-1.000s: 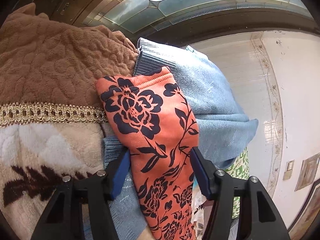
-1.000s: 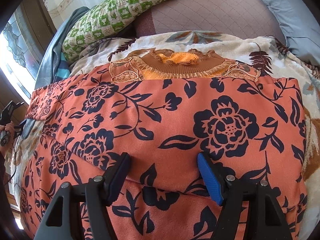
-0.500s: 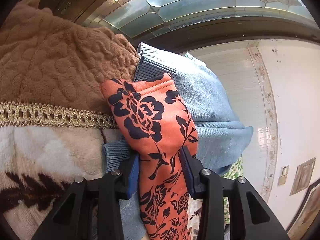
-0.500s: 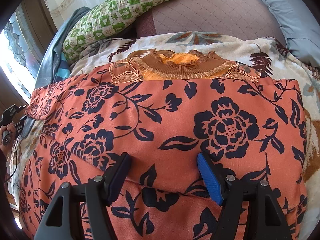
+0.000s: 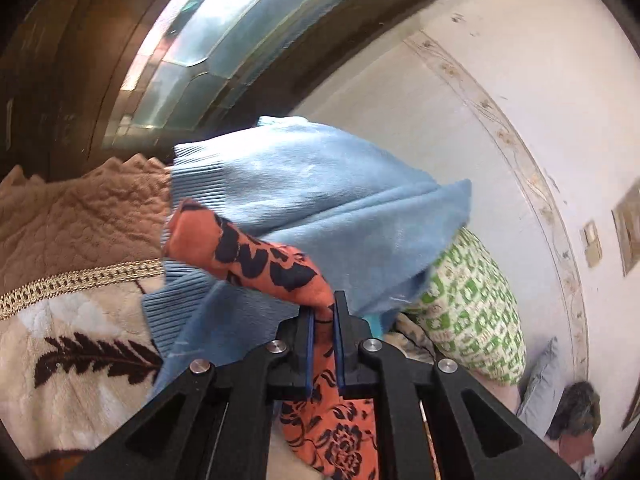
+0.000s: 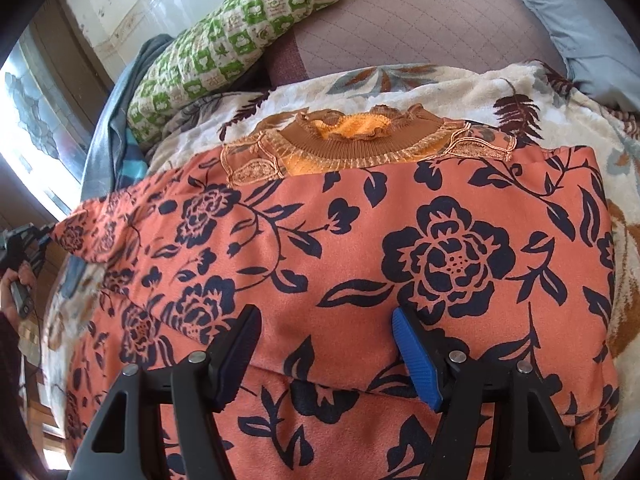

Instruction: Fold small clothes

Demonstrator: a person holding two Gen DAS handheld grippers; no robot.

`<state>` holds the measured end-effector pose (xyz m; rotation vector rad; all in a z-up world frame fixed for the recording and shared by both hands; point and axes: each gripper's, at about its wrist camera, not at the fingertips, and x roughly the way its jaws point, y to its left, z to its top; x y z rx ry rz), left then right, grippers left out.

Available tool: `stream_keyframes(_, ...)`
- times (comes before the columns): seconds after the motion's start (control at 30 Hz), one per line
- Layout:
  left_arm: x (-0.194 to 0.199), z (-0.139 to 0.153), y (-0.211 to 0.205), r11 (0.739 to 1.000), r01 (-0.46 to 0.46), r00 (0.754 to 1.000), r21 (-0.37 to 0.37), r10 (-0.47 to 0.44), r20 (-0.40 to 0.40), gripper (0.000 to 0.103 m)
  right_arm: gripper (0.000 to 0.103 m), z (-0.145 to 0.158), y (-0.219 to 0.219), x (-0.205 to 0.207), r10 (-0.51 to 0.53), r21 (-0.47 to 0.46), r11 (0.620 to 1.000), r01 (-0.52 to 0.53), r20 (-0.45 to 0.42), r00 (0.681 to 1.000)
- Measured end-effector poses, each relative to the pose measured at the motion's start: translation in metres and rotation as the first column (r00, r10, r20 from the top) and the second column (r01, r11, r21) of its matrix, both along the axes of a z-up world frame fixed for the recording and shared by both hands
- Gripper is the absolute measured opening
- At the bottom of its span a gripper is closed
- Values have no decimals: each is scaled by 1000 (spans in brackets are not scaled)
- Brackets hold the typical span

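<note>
Plainly, an orange top (image 6: pixel 360 248) printed with dark flowers is spread flat on a leaf-patterned blanket (image 6: pixel 400 92), its brown collar (image 6: pixel 352 142) turned away from the right wrist camera. One sleeve (image 5: pixel 256 256) is pinched between the closed jaws of the left gripper (image 5: pixel 322 312) and raised over a blue sweater (image 5: pixel 320 200). The right gripper (image 6: pixel 326 346) is held over the top's lower fold, its jaws wide apart; they have just been closing slightly, and nothing is clamped. A green checked pillow (image 6: pixel 240 40) is seen beyond the blanket.
</note>
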<state>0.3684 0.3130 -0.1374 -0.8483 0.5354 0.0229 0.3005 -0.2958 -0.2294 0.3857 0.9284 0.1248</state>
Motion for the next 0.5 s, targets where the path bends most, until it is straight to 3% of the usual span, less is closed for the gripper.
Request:
stream_keyframes(0.1,-6,46,-49,988,114,992,101,-118,43,8,67,17,-13,-5,-51,40,998,49,44,998)
stream_keyframes(0.2,-9,86,-109,954,234,964,187,-253,84,8,67,36,-26,-12,-87,81,994,80,93,992)
stream_keyframes(0.37,-20,127,-233,858,425,875,289,-471,114,8,67,58,-53,-24,-162,149,979,142,133,978)
stream_keyframes(0.5,-25,128,-335,769,560,787,307,-610,93,8,67,70,-85,-36,-237,200,958,206,144,961)
